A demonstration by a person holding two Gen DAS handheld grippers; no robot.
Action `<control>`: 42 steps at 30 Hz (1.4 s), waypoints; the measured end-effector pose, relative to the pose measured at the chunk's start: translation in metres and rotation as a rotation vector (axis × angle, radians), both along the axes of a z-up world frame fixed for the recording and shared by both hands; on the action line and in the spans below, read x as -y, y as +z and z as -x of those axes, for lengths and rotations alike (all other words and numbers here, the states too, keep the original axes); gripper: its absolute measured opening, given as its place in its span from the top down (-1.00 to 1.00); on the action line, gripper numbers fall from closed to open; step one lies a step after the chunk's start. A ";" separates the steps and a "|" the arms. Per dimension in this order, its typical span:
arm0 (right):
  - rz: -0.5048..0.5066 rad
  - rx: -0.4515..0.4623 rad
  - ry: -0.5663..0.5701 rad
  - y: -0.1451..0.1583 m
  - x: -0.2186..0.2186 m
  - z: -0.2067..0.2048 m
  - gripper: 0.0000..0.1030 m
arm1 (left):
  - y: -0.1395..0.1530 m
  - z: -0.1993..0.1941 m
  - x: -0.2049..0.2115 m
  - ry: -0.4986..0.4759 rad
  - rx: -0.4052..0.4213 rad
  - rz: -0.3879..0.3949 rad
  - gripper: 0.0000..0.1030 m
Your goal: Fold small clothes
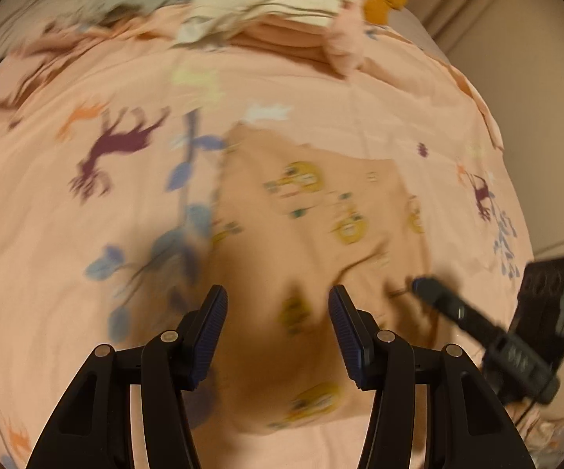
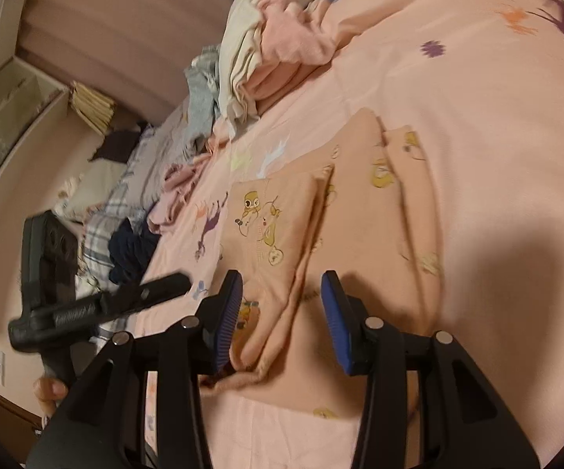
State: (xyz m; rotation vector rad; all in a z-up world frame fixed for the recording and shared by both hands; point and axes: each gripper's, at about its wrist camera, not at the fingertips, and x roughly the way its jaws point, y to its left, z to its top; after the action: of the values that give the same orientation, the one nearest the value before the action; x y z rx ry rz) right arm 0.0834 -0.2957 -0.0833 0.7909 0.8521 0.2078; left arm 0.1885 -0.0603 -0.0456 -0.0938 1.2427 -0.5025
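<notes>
A small peach garment [image 1: 321, 203] printed with yellow cartoon animals lies folded on the pink bedsheet [image 1: 86, 195]. In the left wrist view, my left gripper [image 1: 278, 293] hovers open over the garment's near part with nothing between its pads. One of the right gripper's fingers [image 1: 438, 299] reaches in from the right. In the right wrist view, the garment [image 2: 360, 215] lies in overlapping layers. My right gripper [image 2: 282, 275] stands open astride its near folded edge. The fabric ridge lies by the left pad but is not pinched. The left gripper's body [image 2: 86, 308] is at the left.
A heap of unfolded clothes [image 1: 274, 0] in cream, pink and grey sits at the far side of the bed, also visible as a heap [image 2: 266, 51]. A dark garment [image 2: 131, 250] and plaid cloth [image 2: 102, 226] lie along the bed's edge. A hand [image 2: 47, 391] holds the left gripper.
</notes>
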 end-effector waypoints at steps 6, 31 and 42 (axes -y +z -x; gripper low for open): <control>0.090 -0.077 0.035 -0.014 -0.017 -0.042 0.15 | -0.018 0.009 -0.033 0.039 -0.025 0.027 -0.02; 0.210 -0.082 -0.044 0.002 0.042 -0.053 0.82 | -0.016 0.018 0.014 -0.081 0.014 0.047 -0.02; 0.354 -0.007 -0.112 0.028 0.043 -0.025 0.67 | -0.017 0.029 0.045 -0.182 0.064 0.009 -0.02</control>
State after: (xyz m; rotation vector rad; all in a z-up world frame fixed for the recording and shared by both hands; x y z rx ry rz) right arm 0.1082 -0.3391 -0.0553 0.5050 0.8195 -0.0459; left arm 0.1593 -0.1053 -0.0625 0.0280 1.1919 -0.6640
